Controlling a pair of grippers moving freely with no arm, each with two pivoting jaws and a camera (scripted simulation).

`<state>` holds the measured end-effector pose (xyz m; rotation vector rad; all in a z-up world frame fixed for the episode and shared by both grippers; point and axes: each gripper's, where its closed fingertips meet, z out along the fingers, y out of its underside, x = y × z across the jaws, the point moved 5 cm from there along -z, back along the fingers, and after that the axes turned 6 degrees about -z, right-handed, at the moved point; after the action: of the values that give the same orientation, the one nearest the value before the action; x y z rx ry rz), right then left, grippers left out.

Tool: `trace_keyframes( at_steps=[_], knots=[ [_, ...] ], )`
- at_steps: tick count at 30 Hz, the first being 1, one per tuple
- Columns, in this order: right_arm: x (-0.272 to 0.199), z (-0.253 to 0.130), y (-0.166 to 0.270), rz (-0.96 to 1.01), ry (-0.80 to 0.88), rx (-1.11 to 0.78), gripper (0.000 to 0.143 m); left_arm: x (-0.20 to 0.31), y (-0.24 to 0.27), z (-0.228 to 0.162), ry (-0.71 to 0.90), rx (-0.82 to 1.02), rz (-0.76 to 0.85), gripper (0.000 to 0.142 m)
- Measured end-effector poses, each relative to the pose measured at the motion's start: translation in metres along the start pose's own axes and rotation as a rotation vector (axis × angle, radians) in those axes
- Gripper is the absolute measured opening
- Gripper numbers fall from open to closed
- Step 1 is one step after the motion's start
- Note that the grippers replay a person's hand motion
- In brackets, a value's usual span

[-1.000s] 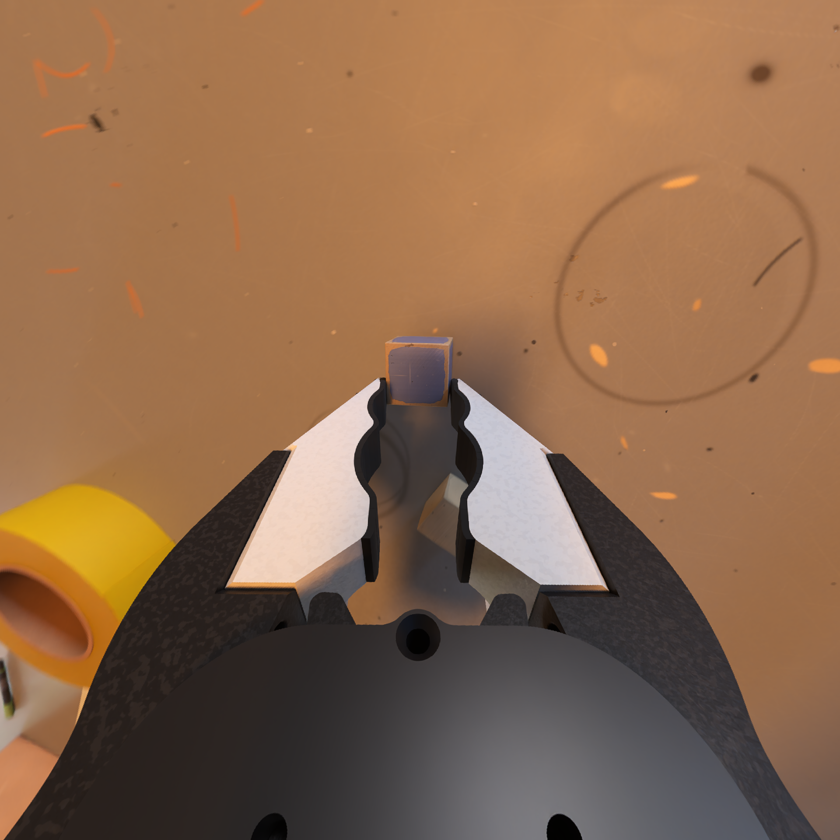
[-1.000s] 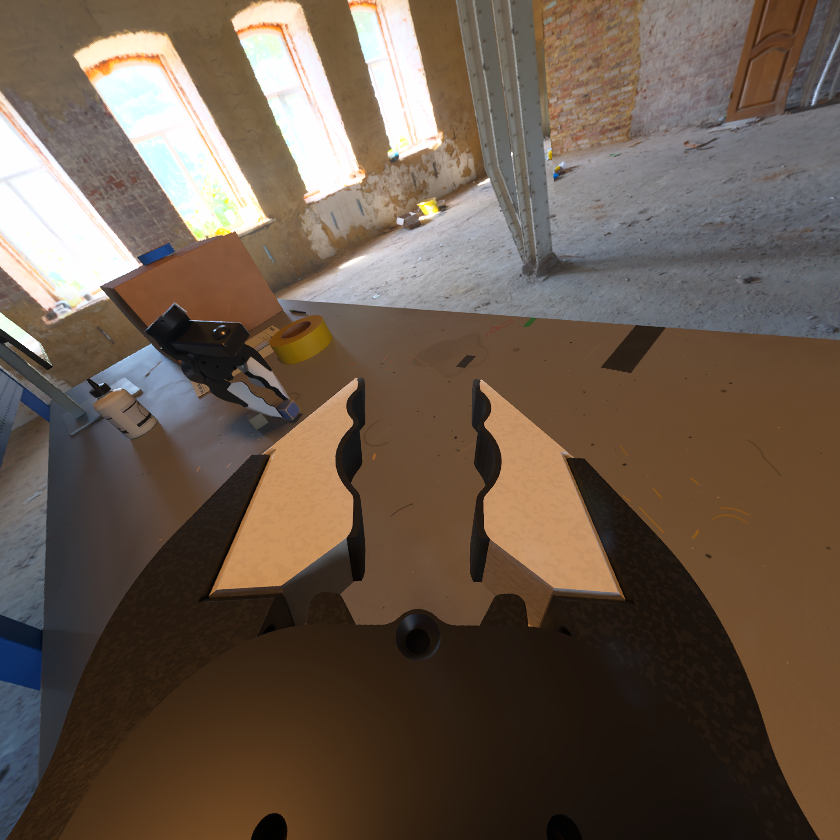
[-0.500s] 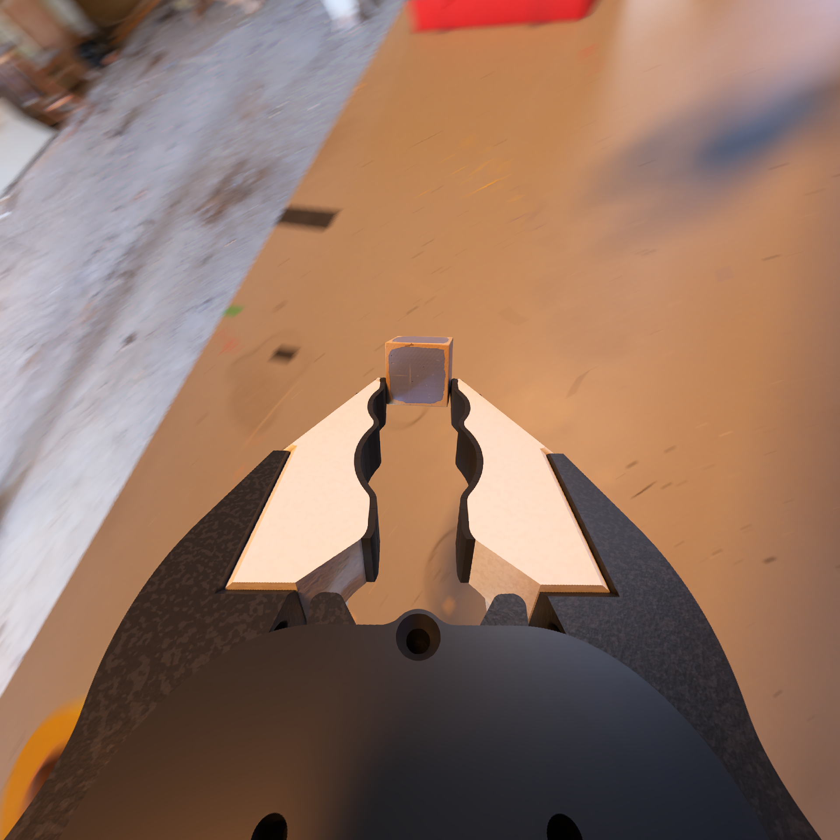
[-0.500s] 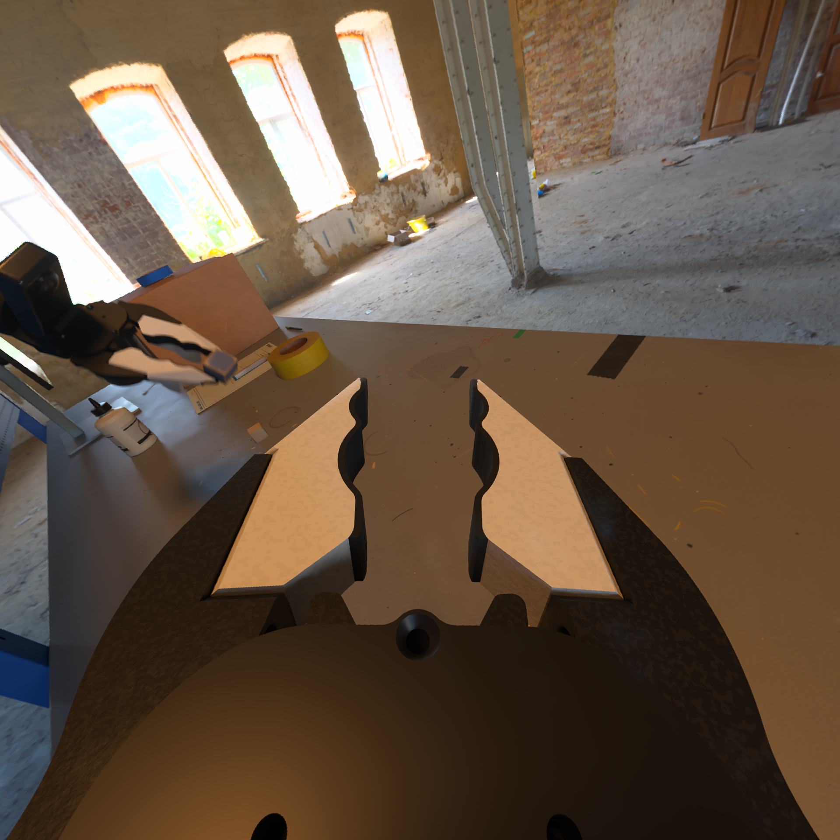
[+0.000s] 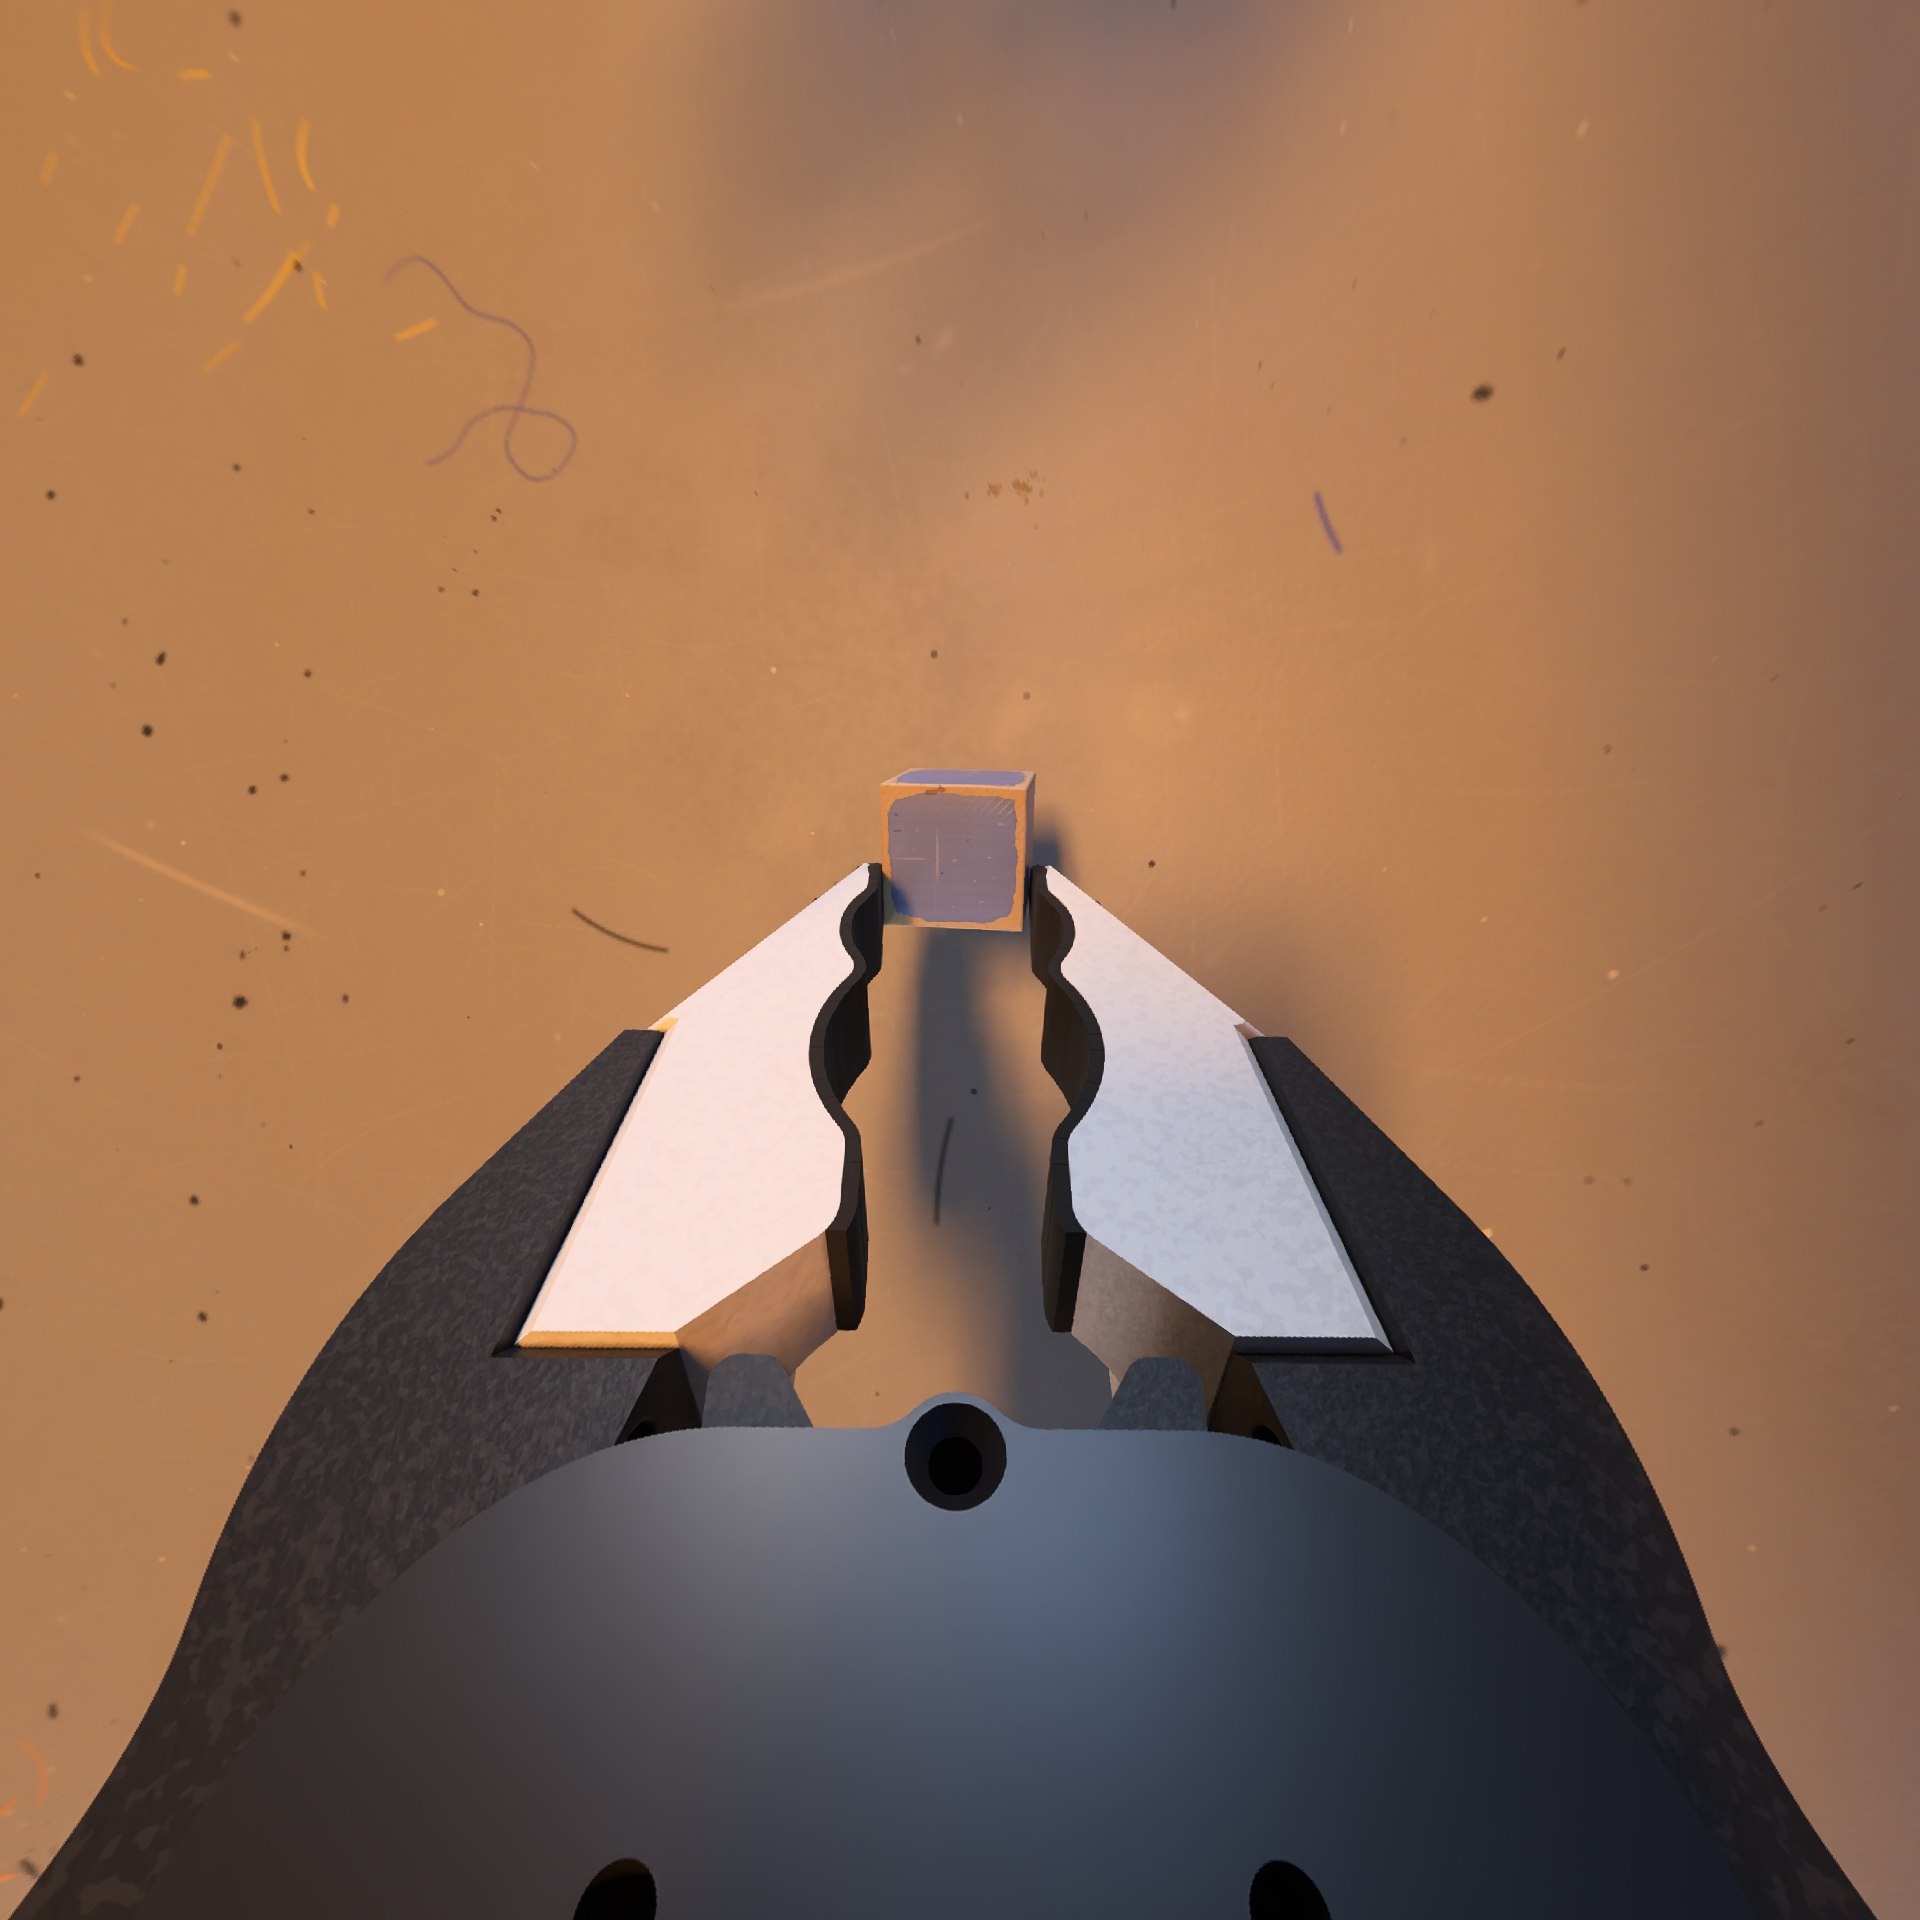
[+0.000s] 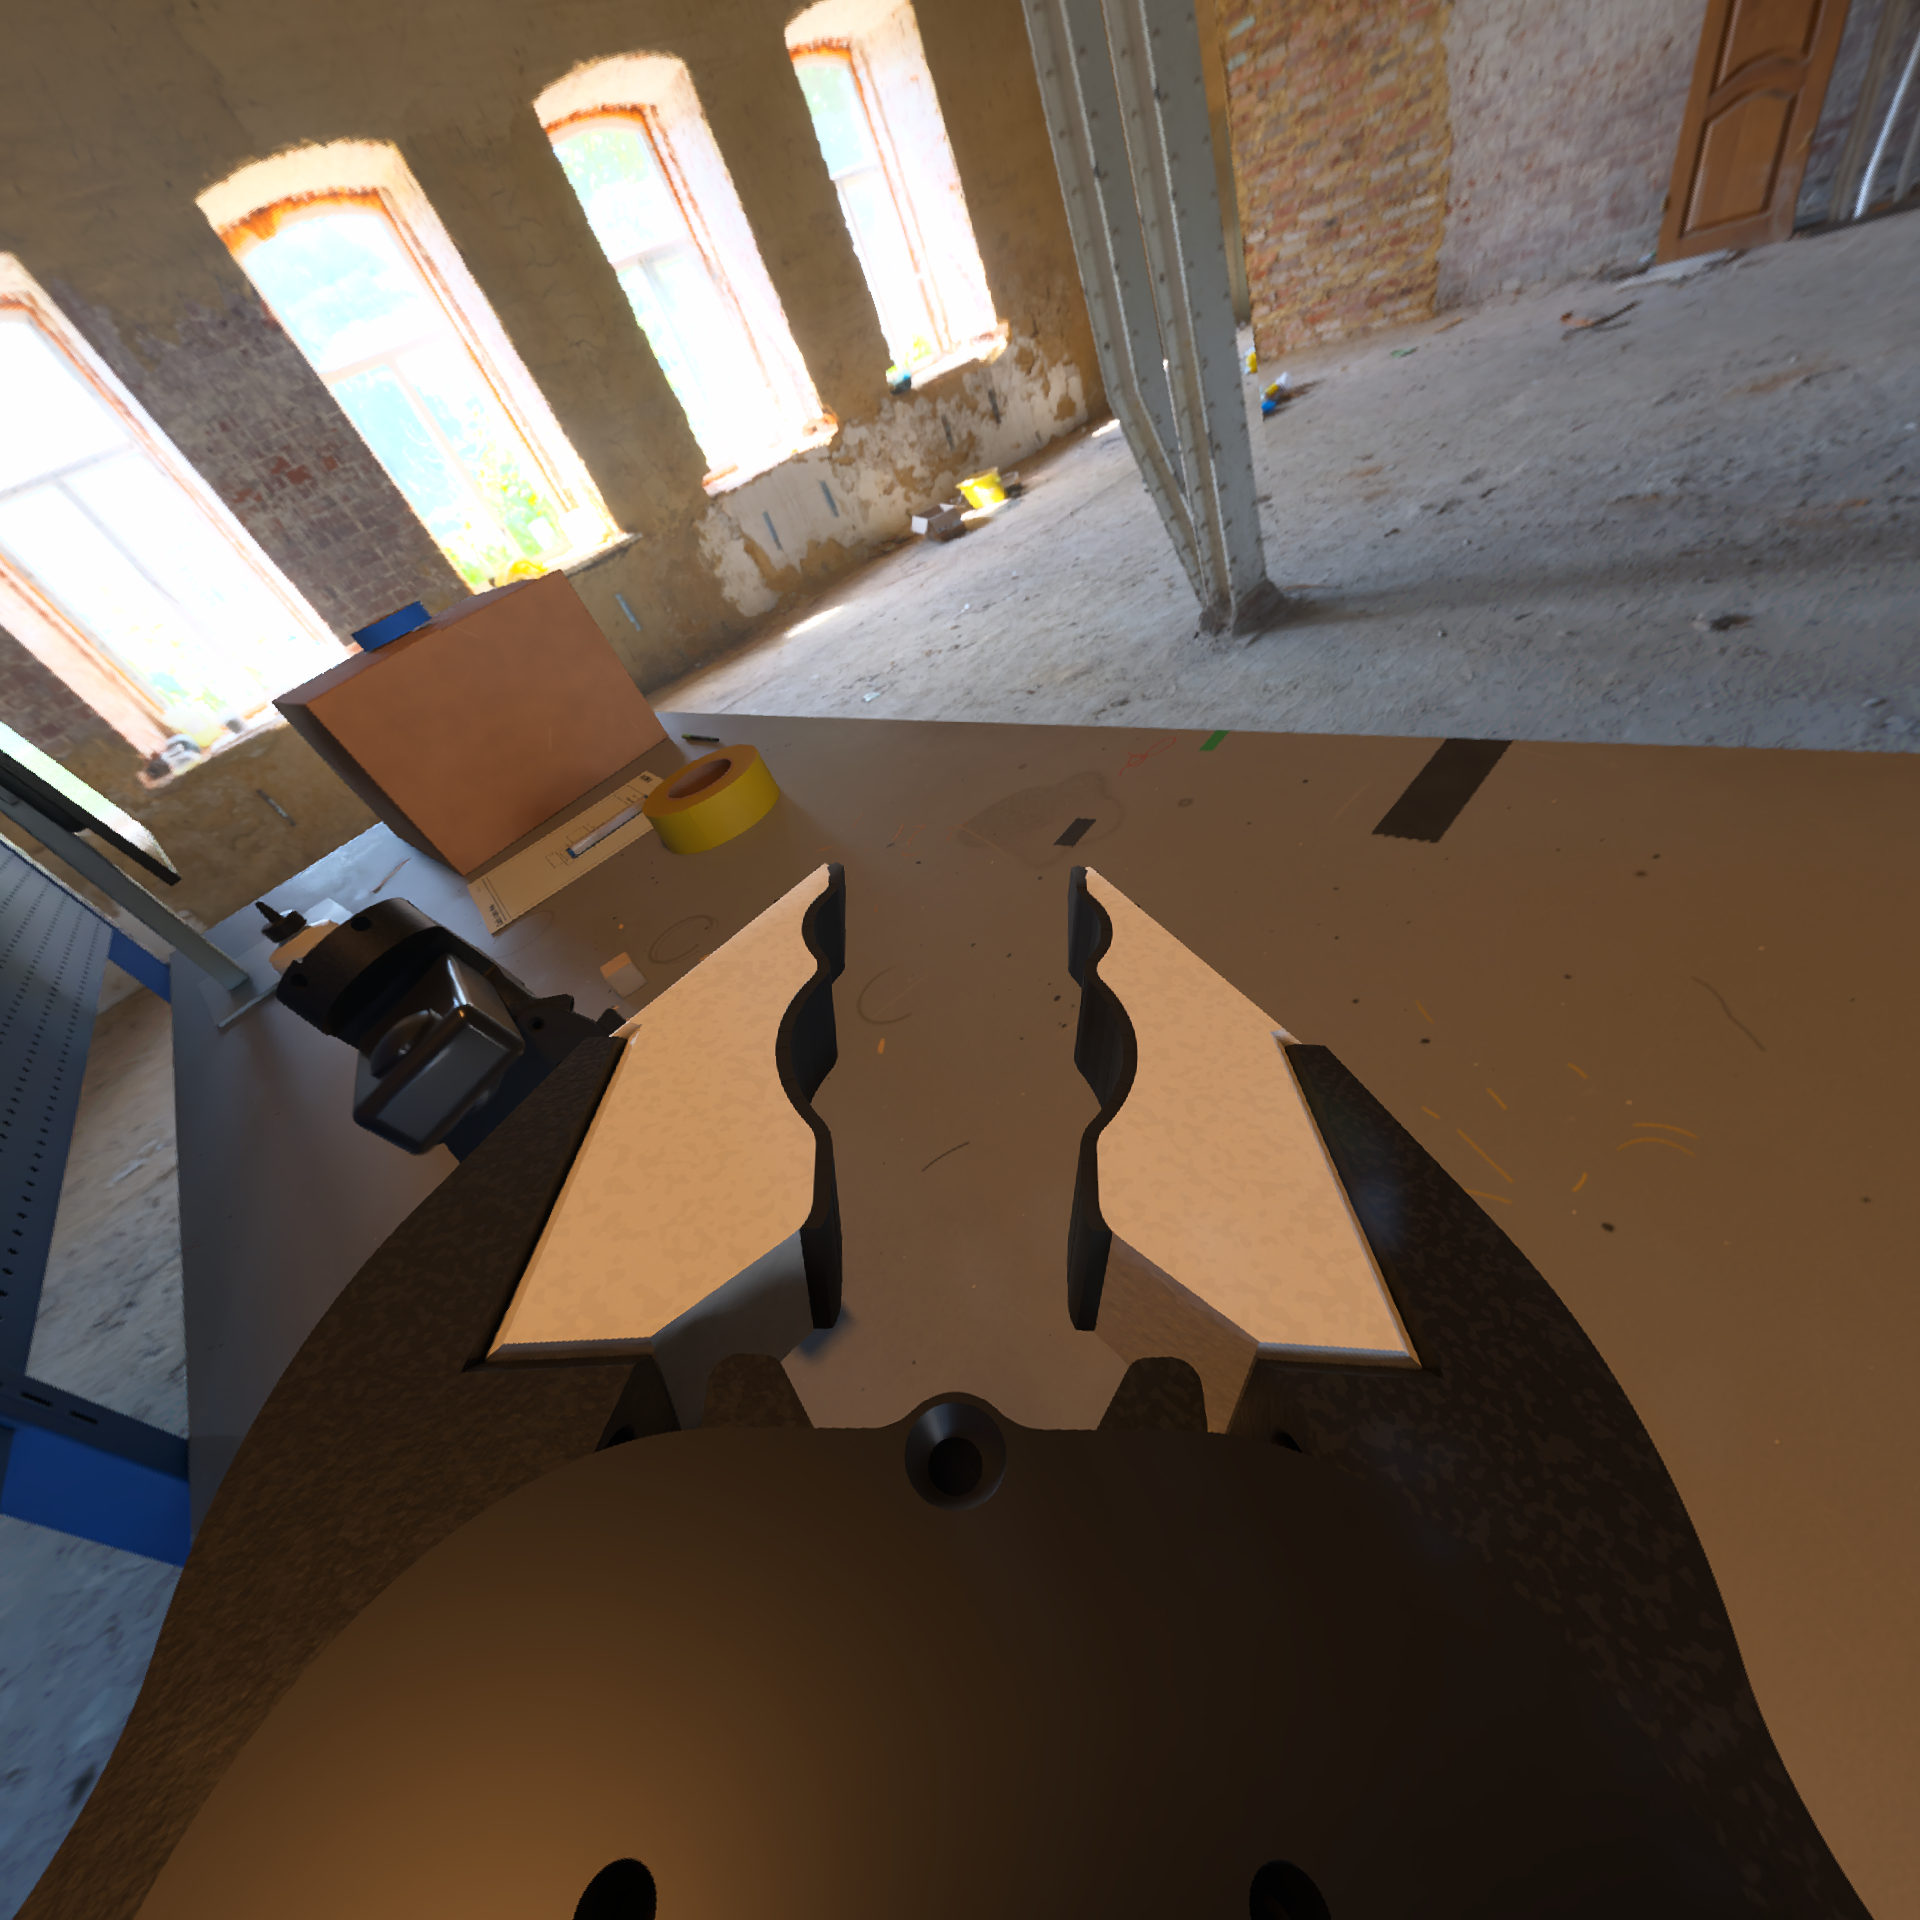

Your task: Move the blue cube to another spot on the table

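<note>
The left gripper (image 5: 955, 894) is pinching the small blue cube with worn tan edges (image 5: 955, 854) between its two fingertips, holding it over the scuffed brown tabletop (image 5: 1351, 675) (a dark shadow is falling on the surface just beneath). The right gripper (image 6: 955, 883) is hovering with its jaws spread and nothing between them, while a yellow roll of tape (image 6: 712, 795) and a brown cardboard box (image 6: 488, 717) are sitting toward the table's far left edge.
</note>
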<state>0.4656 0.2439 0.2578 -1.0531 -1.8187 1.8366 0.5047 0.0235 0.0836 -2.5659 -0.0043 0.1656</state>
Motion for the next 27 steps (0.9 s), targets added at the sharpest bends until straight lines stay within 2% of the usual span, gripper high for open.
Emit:
trace_keyframes(
  at_steps=[4, 12, 26, 27],
  knots=[
    [0.004, 0.001, 0.005, 0.02, -0.002, -0.027, 0.043, 0.001, 0.006, 0.011, -0.011, -0.093, 0.061, 0.028],
    [0.006, 0.006, 0.011, 0.03, -0.011, -0.063, 0.043, 0.004, 0.013, 0.019, 0.027, -0.148, 0.069, 0.028],
    [0.013, 0.011, 0.021, 0.065, -0.014, -0.115, 0.042, -0.001, 0.014, 0.02, 0.01, -0.144, 0.049, 0.028],
    [0.013, 0.011, 0.022, 0.066, -0.015, -0.118, 0.042, -0.002, 0.013, 0.021, 0.011, -0.133, 0.043, 0.034]
  ],
)
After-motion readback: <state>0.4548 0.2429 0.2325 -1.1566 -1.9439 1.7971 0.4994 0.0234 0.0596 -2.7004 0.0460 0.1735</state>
